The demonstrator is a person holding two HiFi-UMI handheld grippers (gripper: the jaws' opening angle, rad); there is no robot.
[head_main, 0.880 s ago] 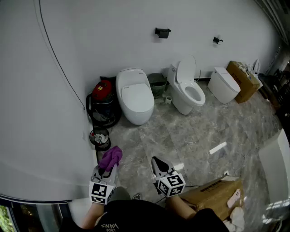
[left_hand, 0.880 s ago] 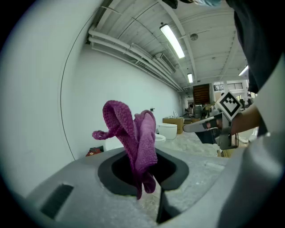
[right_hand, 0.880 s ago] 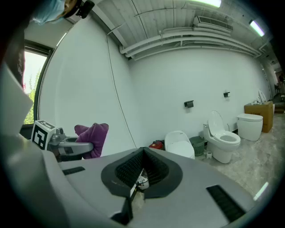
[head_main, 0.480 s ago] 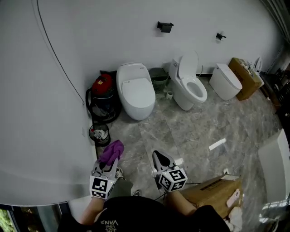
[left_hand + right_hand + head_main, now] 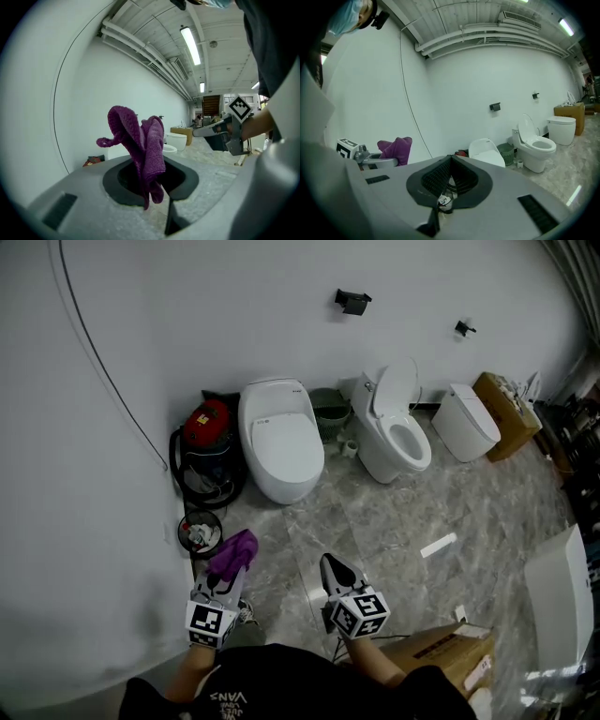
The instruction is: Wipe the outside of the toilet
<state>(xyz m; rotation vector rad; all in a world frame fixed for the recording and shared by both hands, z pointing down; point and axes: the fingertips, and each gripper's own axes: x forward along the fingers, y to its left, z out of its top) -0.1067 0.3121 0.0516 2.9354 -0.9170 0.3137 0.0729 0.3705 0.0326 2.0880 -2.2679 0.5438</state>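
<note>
- I see a room with a white wall [image 5: 234,315] and a grey marble floor [image 5: 403,521]. Three toilets stand in a row along the wall.
- The closed toilet [image 5: 279,442] is about straight ahead of me. The open toilet [image 5: 394,432], lid up, is to its right, and a third toilet [image 5: 472,421] stands further right.
- A green basket [image 5: 330,409] sits between the closed and the open toilet.
- A red vacuum [image 5: 208,423] stands just left of the closed toilet, and a small bin [image 5: 200,532] sits nearer me by the wall.
- My left hand-held gripper [image 5: 231,576] is clamped on a purple cloth [image 5: 140,140]. The cloth sticks up bunched from between the jaws, one fold curling over to the left.
- My right hand-held gripper [image 5: 330,568] has its jaws together at the tips, with nothing between them.
- I hold both side by side above the floor, pointing toward the closed toilet but well apart from it. The cloth touches no toilet.
- A cardboard box [image 5: 450,648] lies on the floor at my right.
</note>
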